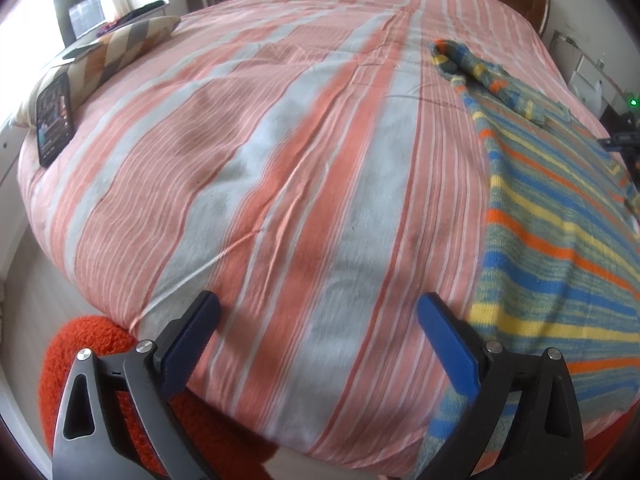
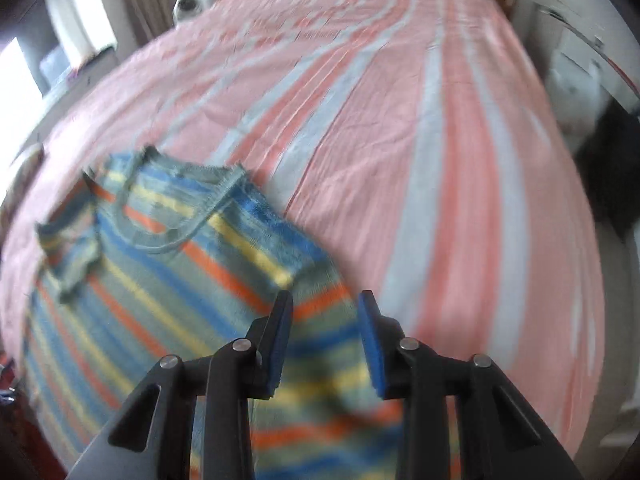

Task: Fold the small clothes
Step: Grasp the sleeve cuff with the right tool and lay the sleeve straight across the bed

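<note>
Lying on the striped bed (image 1: pixel 280 168), the striped sweater (image 2: pixel 168 264) is spreading flat; left gripper (image 1: pixel 318 312) is gaping beside it, right gripper (image 2: pixel 326 320) is hovering above it, parted, gripping nothing.

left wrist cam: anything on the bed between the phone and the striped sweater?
Nothing: only bare striped bedcover between the phone and the sweater, per the left wrist view.

Both grippers look the same: the left gripper (image 1: pixel 318 312) and right gripper (image 2: pixel 325 312) have black angular frames, silver round screws, and ribbed blue pads (pretty chunky).
</note>
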